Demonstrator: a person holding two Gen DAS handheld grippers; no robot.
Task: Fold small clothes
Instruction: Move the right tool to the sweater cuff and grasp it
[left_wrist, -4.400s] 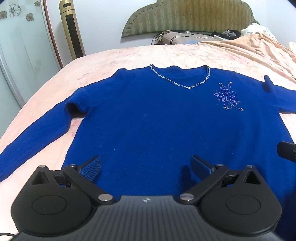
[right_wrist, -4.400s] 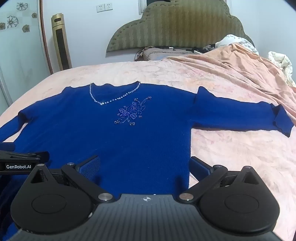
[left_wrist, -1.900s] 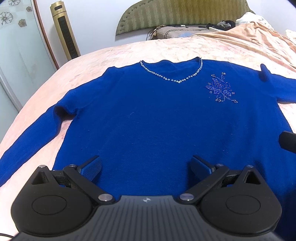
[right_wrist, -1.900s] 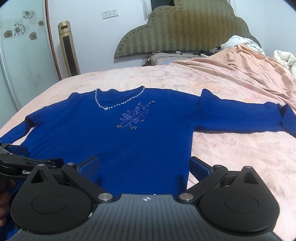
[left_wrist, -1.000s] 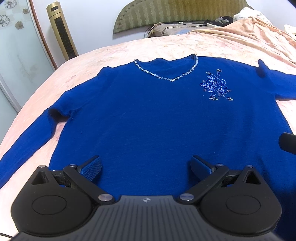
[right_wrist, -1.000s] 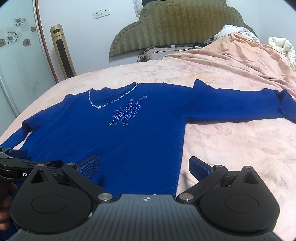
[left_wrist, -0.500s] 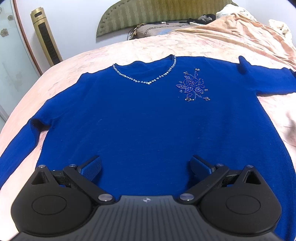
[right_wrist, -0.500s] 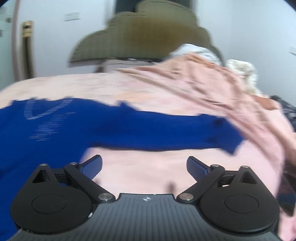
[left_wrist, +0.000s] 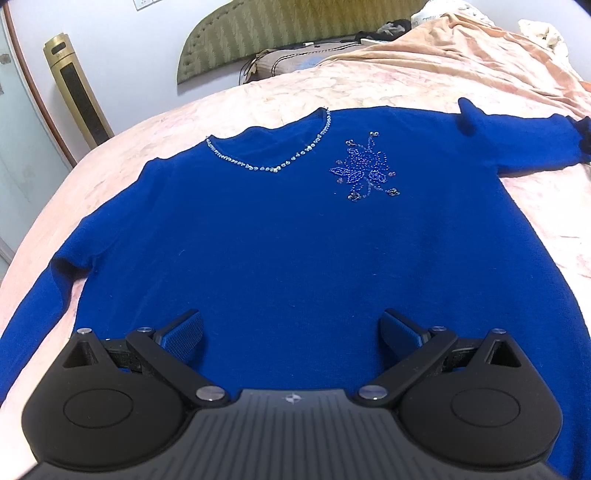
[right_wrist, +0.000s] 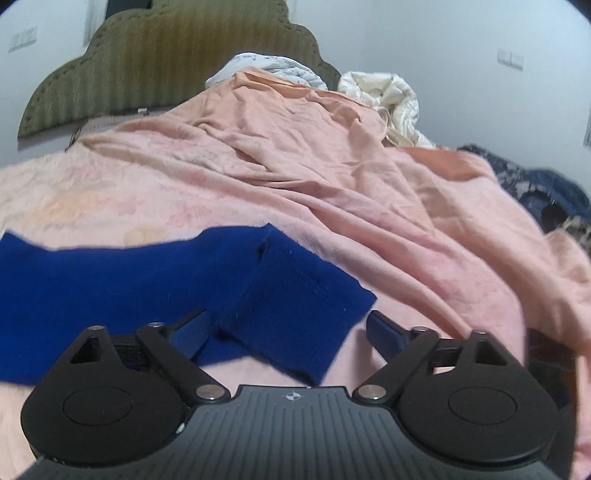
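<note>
In the left wrist view, the blue sweater (left_wrist: 288, 236) lies face up and spread flat on the bed (left_wrist: 388, 85), neckline away from the camera and both sleeves stretched out to the sides, a layout that suits a fold starting at the sleeves. The left gripper (left_wrist: 291, 332) hovers over the lower body of the sweater with its fingers (left_wrist: 183, 334) spread wide and nothing between them, probably waiting its turn.

In the right wrist view, the right gripper (right_wrist: 286, 330) sits low at the sleeve cuff (right_wrist: 295, 317), which lies flat on the bed beside a rumpled peach blanket (right_wrist: 332, 155). Its fingers have just been narrowing, yet they stand apart on either side of the cuff without pressing it, so nothing is gripped so far. The aim looks like pinching the cuff to bring the sleeve across the body.
</note>
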